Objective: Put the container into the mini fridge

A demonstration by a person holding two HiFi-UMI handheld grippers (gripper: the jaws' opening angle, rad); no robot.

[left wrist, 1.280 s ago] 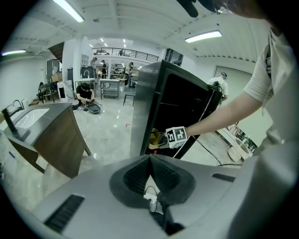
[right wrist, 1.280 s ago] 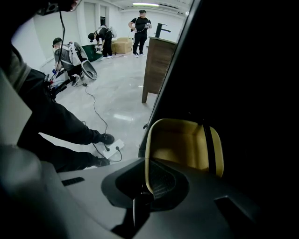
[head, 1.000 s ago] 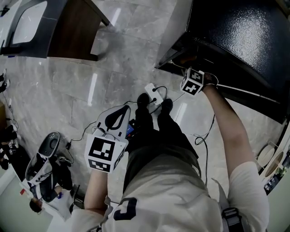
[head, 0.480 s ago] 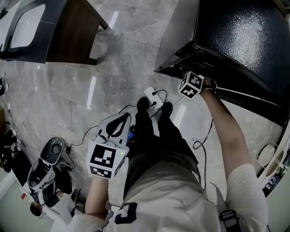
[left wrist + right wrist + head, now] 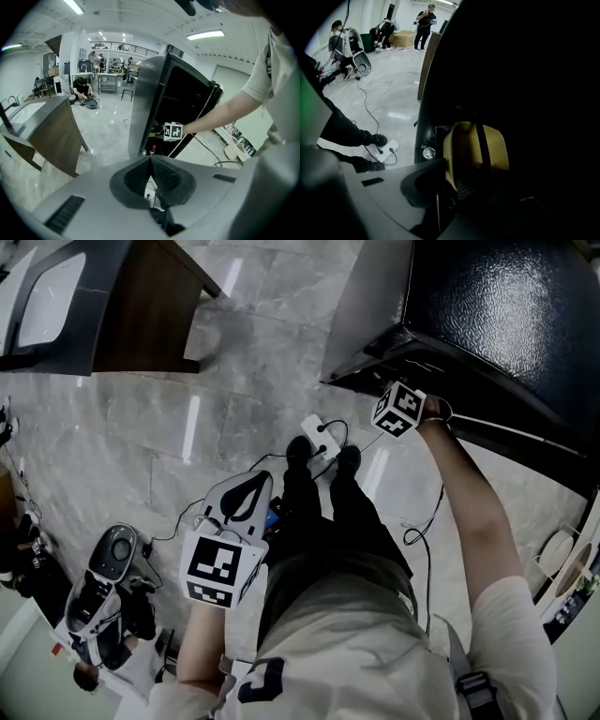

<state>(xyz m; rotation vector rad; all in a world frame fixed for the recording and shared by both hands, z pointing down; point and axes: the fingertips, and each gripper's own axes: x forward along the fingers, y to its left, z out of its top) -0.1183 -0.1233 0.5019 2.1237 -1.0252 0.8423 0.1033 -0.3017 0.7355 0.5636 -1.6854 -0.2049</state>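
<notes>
Jaws of the right hand-held gripper (image 5: 461, 183) clamp the yellow container (image 5: 474, 143) inside the mini fridge (image 5: 506, 315).

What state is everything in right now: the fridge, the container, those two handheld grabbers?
mini fridge, open.
container, gripped, at the fridge's dark opening.
right gripper, shut on the container.
left gripper, shut, empty, held back from the fridge.

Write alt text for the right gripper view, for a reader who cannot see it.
The right gripper holds a yellow container with a dark band, at the dark opening of the mini fridge. To the left lies pale floor with a white power strip and cables, and people stand far off.
</notes>
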